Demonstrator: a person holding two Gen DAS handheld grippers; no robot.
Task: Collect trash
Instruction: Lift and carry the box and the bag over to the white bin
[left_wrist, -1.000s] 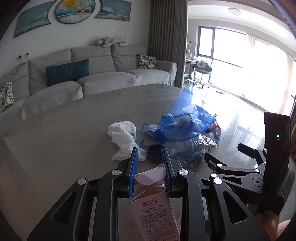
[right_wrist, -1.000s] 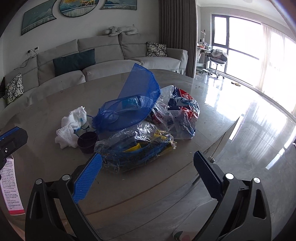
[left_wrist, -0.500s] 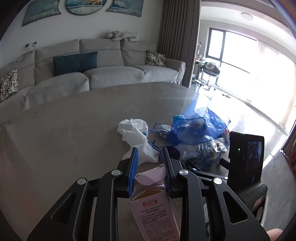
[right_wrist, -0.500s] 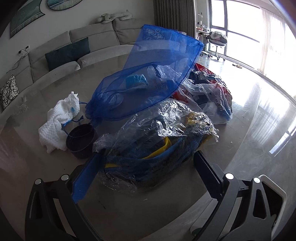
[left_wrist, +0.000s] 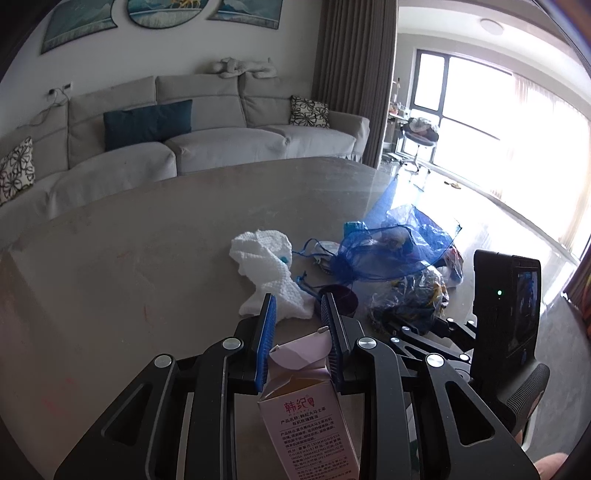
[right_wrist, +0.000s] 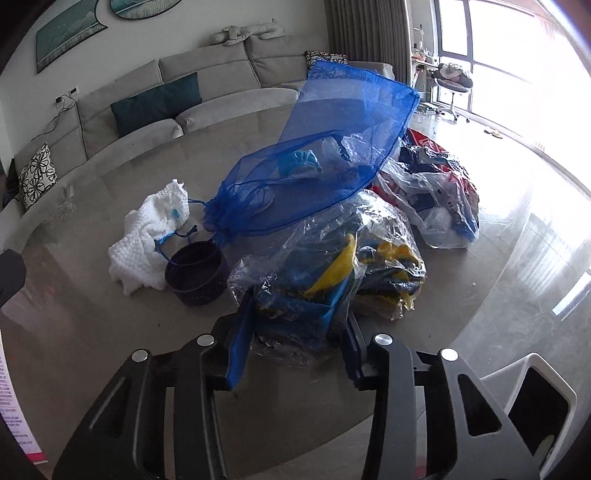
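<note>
My left gripper (left_wrist: 298, 302) is shut on a small pink-and-white carton (left_wrist: 308, 413), held above the table's near side. My right gripper (right_wrist: 299, 317) is closed around the near end of a clear plastic bag of blue and yellow trash (right_wrist: 332, 269). A blue mesh drawstring bag (right_wrist: 314, 166) with scraps inside lies behind it. A white crumpled towel (right_wrist: 147, 236) and a dark purple cup (right_wrist: 195, 273) sit to the left. In the left wrist view the towel (left_wrist: 269, 273), the cup (left_wrist: 343, 299) and the mesh bag (left_wrist: 391, 251) lie ahead.
Another clear bag with red and blue wrappers (right_wrist: 439, 184) lies at the back right of the round grey table (right_wrist: 92, 317). A white chair (right_wrist: 532, 398) stands at the near right table edge. A grey sofa (left_wrist: 203, 136) is beyond the table.
My right gripper moved forward onto the clear plastic bag and its jaws closed from wide open onto it. The left gripper kept the carton and turned slightly.
</note>
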